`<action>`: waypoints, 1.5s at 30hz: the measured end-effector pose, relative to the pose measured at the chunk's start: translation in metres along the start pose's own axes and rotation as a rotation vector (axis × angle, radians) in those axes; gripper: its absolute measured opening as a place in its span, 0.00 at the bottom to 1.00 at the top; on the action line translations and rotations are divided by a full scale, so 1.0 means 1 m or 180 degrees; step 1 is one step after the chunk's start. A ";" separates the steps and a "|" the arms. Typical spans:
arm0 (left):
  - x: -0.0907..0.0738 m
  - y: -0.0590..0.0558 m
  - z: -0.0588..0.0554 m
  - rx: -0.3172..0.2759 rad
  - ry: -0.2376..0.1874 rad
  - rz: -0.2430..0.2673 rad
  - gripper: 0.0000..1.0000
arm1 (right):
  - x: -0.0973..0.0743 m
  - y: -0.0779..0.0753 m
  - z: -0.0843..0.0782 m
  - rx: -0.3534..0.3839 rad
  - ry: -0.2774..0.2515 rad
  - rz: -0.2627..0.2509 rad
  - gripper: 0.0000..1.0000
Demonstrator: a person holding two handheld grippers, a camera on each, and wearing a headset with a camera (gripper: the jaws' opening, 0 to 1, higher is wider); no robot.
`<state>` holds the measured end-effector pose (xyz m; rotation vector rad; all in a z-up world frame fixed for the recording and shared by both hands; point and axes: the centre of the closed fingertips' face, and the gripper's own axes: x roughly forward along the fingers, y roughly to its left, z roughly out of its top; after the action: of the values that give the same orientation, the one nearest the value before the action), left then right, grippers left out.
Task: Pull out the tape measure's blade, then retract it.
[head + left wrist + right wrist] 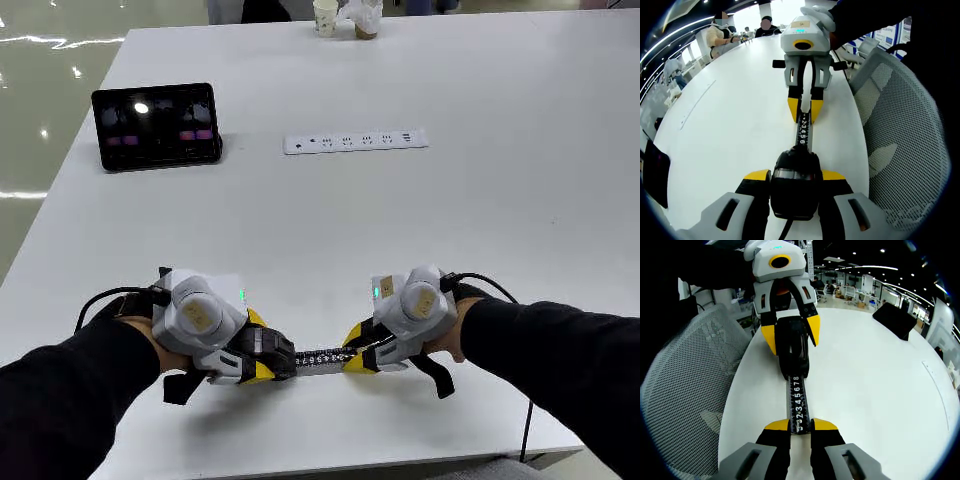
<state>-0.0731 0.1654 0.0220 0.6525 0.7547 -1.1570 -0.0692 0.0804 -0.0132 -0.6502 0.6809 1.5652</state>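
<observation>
As left hand-held gripper clamps case — right one pinches blade.

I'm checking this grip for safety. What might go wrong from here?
1. The right gripper pinches only the tip of the blade; it may slip free and the blade snap back.
2. The left gripper clamps the tape measure case near the edge of the table; a jerk might drag it off.

Table ahead lies open up to the tablet and power strip.
</observation>
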 end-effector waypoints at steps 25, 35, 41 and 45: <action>0.000 0.000 0.000 -0.0001 -0.0002 0.0009 0.31 | -0.009 -0.001 -0.011 0.0032 0.0031 -0.0006 0.12; 0.001 -0.001 0.001 0.0000 0.0001 0.0010 0.31 | -0.012 -0.001 -0.017 0.0039 0.0037 -0.0031 0.12; 0.001 -0.001 0.000 -0.0002 -0.0006 0.0015 0.31 | -0.014 -0.001 -0.019 0.0038 0.0040 -0.0037 0.12; 0.001 0.000 0.000 0.0000 -0.0007 0.0014 0.31 | -0.016 0.000 -0.022 0.0045 0.0049 -0.0047 0.12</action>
<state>-0.0732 0.1645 0.0214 0.6525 0.7510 -1.1534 -0.0670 0.0534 -0.0153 -0.6561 0.6964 1.5419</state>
